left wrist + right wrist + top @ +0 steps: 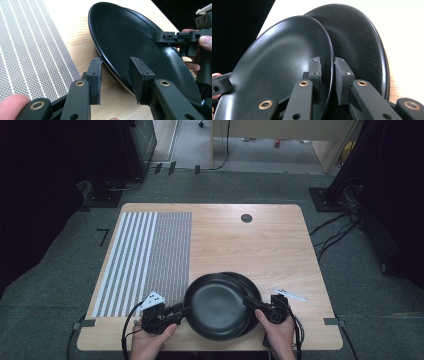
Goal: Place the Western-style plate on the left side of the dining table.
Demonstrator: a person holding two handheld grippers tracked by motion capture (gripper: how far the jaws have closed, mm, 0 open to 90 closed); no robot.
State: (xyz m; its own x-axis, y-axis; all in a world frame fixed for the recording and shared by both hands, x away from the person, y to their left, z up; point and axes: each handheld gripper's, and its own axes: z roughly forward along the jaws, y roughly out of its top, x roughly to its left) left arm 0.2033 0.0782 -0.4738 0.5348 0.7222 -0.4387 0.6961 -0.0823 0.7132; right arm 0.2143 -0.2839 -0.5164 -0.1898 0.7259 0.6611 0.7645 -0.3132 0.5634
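Note:
Two black plates lie stacked near the table's front edge. The top plate (215,307) (125,32) (282,57) sits shifted left and tilted over the lower plate (251,285) (359,42). My left gripper (181,310) (116,77) is at the top plate's left rim, open, with one jaw under the rim and one over it and a gap around the edge. My right gripper (249,301) (327,75) is shut on the top plate's right rim, with the pads close on both sides. The right gripper (162,37) appears across the plate in the left gripper view.
A grey striped mat (150,255) (30,50) covers the left part of the wooden table (240,245). A dark round cable hole (246,218) sits at the far edge. Hands hold both grippers at the front edge, and cables trail off it.

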